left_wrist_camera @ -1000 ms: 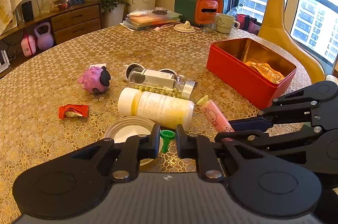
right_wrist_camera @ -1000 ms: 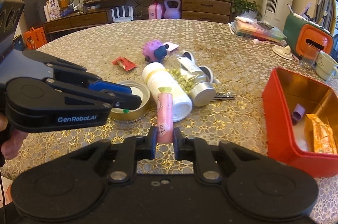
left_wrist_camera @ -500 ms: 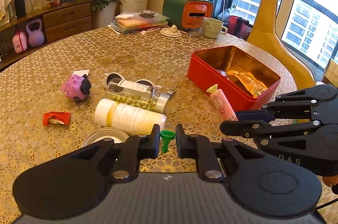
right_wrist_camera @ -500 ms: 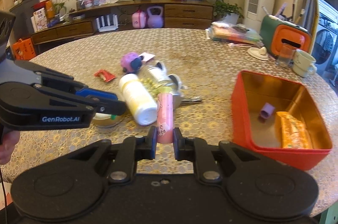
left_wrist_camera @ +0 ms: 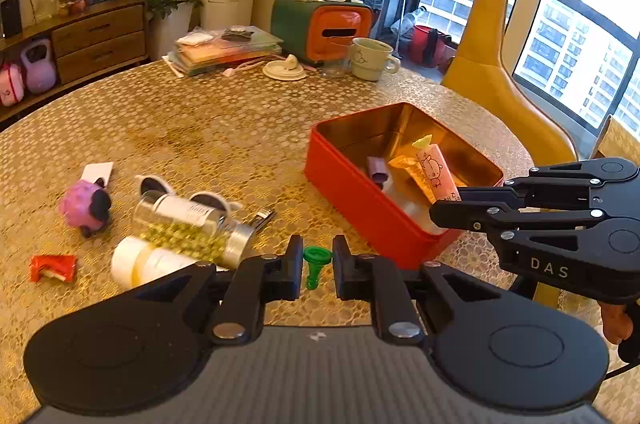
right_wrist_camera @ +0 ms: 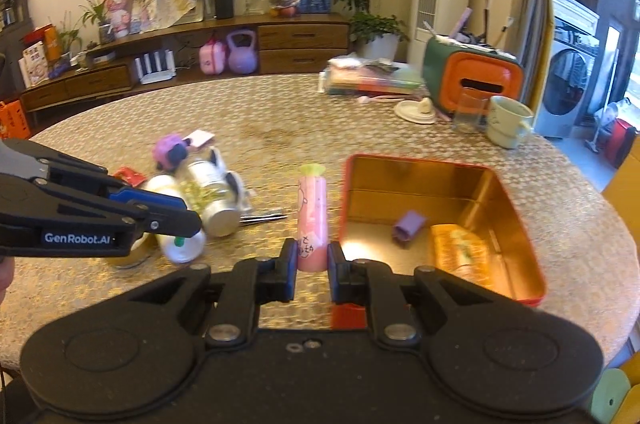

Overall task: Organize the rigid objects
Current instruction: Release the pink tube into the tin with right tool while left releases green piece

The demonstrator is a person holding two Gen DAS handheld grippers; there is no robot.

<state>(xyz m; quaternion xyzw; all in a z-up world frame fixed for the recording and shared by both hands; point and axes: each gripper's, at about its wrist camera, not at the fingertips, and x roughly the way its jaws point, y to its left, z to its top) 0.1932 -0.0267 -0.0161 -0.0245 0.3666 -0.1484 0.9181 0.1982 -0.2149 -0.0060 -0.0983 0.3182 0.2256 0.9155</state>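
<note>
My right gripper [right_wrist_camera: 312, 270] is shut on a pink tube [right_wrist_camera: 312, 220] with a yellow cap, held above the table beside the near left corner of the red tin box [right_wrist_camera: 536, 256]; the left wrist view shows the tube [left_wrist_camera: 434, 172] over the box's [left_wrist_camera: 360, 196] near end. My left gripper [left_wrist_camera: 316, 270] is shut on a small green peg [left_wrist_camera: 315, 264]. Inside the box lie a purple piece [right_wrist_camera: 408, 226] and an orange packet [right_wrist_camera: 460, 248]. On the table lie a white bottle [left_wrist_camera: 140, 260], a clear pill jar [left_wrist_camera: 192, 224] and a purple toy [left_wrist_camera: 84, 208].
A red wrapper [left_wrist_camera: 52, 267], a white card [left_wrist_camera: 96, 170] and a metal clip [left_wrist_camera: 262, 216] lie near the bottles. A green-orange holder [left_wrist_camera: 320, 28], a mug [left_wrist_camera: 372, 58], a saucer [left_wrist_camera: 284, 68] and a stack of books [left_wrist_camera: 224, 48] stand at the far edge.
Both grippers have swung right toward the red box. The pink tube now hangs by the box's near end, and the green peg has travelled along in the left gripper.
</note>
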